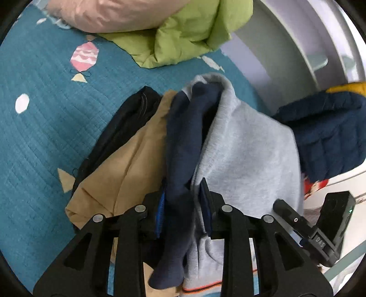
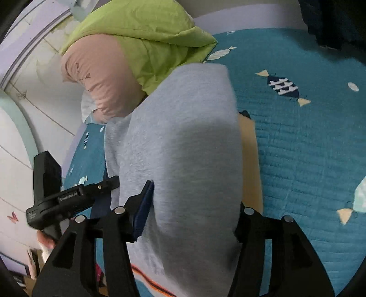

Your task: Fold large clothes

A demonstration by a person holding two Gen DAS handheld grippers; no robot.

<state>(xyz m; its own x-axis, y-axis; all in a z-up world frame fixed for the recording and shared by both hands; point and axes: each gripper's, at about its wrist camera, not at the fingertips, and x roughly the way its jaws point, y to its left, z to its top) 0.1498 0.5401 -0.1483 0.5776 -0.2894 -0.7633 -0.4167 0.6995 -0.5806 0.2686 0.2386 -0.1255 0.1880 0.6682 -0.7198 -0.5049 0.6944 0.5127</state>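
A light grey sweatshirt [image 1: 247, 148] with a navy lining and an orange stripe at its hem hangs bunched over a folded tan garment [image 1: 128, 164] and a black one [image 1: 130, 118] on the teal quilt. My left gripper [image 1: 181, 201] is shut on a navy and grey fold of the sweatshirt. In the right wrist view the grey sweatshirt [image 2: 183, 148] bulges between the jaws of my right gripper [image 2: 194, 205], which stand wide open. Its blue left pad [image 2: 144, 205] sits beside the cloth, and the right finger is hidden behind it. The tan garment [image 2: 249, 160] shows underneath.
The teal quilt [image 1: 45, 137] [image 2: 308, 148] with fish patches covers the bed. A green duvet [image 1: 187, 34] and a pink pillow [image 1: 109, 13] lie at its far end. A navy puffer jacket [image 1: 329, 128] lies at the right. White walls and cupboards border the bed.
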